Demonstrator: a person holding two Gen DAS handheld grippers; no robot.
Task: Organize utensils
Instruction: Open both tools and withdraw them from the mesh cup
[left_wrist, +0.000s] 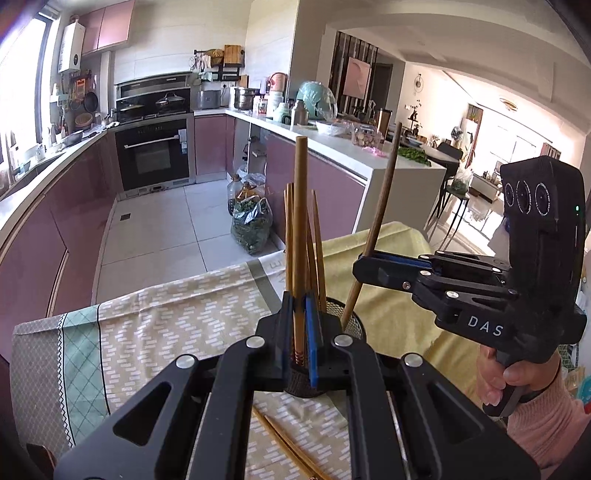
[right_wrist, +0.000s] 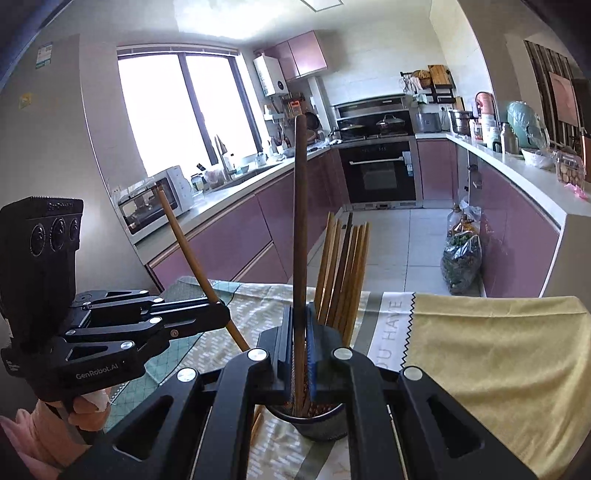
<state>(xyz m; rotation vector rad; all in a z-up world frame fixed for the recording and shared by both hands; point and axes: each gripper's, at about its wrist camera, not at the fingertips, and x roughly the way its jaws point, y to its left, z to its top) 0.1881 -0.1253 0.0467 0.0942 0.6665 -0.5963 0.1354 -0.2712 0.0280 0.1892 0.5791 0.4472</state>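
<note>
Two chopsticks are clamped, one in each gripper, above the mesh cup (left_wrist: 354, 325) already holding a bundle of chopsticks (right_wrist: 343, 273) on the cloth-covered table (left_wrist: 155, 317). The left gripper (left_wrist: 299, 332) pinches a light chopstick (left_wrist: 300, 229) upright. At about two o'clock from it, the right gripper (left_wrist: 364, 267) pinches a darker chopstick (left_wrist: 384, 206), leaning, tip near the cup's rim. Two more chopsticks (left_wrist: 291, 446) lie on the cloth. Risk: both sticks crowding one small opening may clash, miss the rim, or tip the cup.
</note>
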